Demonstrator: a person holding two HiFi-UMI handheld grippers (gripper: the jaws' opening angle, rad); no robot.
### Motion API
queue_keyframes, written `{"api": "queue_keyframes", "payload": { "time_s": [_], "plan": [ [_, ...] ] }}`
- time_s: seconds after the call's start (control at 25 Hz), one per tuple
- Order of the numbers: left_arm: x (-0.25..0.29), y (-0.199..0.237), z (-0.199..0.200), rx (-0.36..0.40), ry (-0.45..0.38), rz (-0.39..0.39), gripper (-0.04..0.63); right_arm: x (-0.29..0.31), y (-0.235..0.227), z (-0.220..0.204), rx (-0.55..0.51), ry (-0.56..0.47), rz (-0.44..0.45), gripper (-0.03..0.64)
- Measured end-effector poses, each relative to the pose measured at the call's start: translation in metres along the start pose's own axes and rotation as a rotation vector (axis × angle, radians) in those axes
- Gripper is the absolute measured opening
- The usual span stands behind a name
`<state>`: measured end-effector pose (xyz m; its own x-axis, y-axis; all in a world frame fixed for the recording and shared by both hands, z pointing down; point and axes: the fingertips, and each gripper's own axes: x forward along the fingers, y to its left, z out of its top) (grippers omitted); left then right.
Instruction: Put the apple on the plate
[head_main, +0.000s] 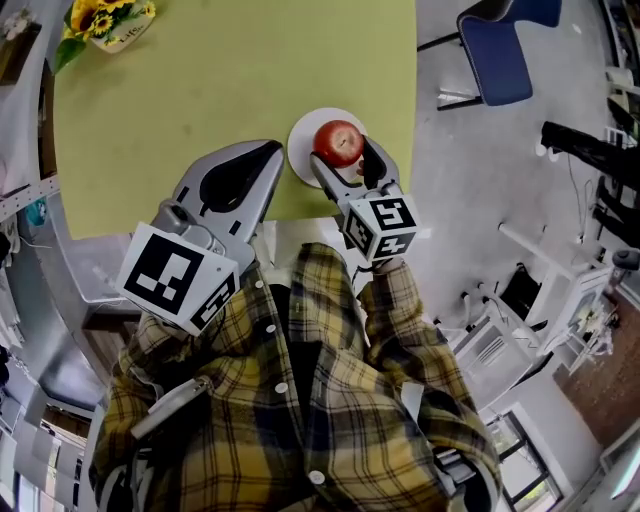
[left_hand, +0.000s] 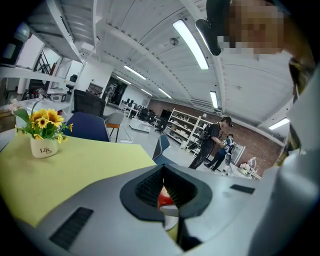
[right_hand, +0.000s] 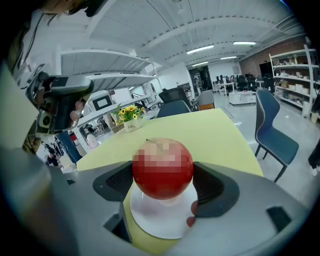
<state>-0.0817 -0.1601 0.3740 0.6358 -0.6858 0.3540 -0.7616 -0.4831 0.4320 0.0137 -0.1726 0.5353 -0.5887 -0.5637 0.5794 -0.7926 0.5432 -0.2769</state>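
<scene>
Indoors, yellow-green table (head_main: 220, 70), right gripper (head_main: 343, 152) fingers pinching apple (head_main: 339, 140) over white plate (head_main: 299, 160), left gripper (head_main: 270, 150) fingers pressed together, grey floor (head_main: 470, 160).

The apple (head_main: 339, 142) is red and round, stem end up, between the right gripper's (head_main: 342, 152) jaws; below it lies the white round plate (head_main: 300, 150), upper centre.

Head view, looking steeply down. Your right gripper (head_main: 343, 152) grips a red apple (head_main: 339, 140) between its jaws, over a white plate (head_main: 300, 152) at the near edge of the yellow-green worktop (head_main: 230, 80). Your left gripper (head_main: 268, 152), jaws together, hovers just beside the plate. A sunflower pot (head_main: 105, 20) stands at the far left corner.
</scene>
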Motion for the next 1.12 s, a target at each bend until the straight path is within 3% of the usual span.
{"api": "queue_keyframes", "payload": {
  "time_s": [0.48,0.88,1.12],
  "plan": [
    [0.000,-0.008,-0.002,0.005,0.001,0.001,0.008,0.007,0.000,-0.028,-0.131,0.054,-0.033,0.367],
    [0.001,-0.020,-0.002,0.011,0.000,-0.007,0.008,0.004,-0.001,-0.034,-0.182,0.120,-0.056,0.368],
    [-0.001,-0.019,-0.002,0.015,-0.007,0.002,0.008,0.001,0.001,-0.030,-0.157,0.098,-0.056,0.371]
  ]
}}
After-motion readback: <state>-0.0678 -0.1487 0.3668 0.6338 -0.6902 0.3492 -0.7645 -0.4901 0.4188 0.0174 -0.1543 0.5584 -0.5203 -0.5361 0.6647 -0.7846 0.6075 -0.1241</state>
